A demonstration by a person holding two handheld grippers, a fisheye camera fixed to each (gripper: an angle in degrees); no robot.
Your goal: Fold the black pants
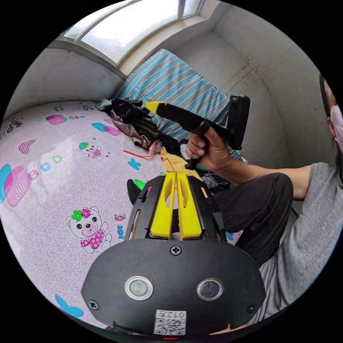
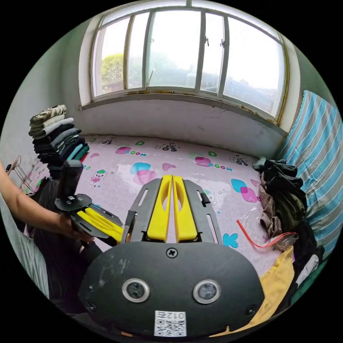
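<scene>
Left gripper view, left to right: a pink cartoon-print mat (image 1: 53, 200) is seen across the left; the left gripper (image 1: 175, 174) is held above it, yellow jaws pressed together with nothing between them; a pile of dark clothes (image 1: 134, 119) lies beyond, against a striped cushion (image 1: 171, 80); the black pants cannot be picked out for certain within that pile; the right gripper (image 1: 152, 105) is gripped in a hand (image 1: 207, 150) at centre-right, jaws looking closed and empty.

Right gripper view: folded clothes (image 2: 55, 137) are stacked at far left; the left gripper (image 2: 119, 234) is held low beside them; the right gripper (image 2: 172, 177) sits centre, jaws together, empty; a red-edged plastic bag (image 2: 264, 232) and the clothes pile (image 2: 282, 193) lie right; yellow cloth (image 2: 277, 282) is at lower right.
</scene>
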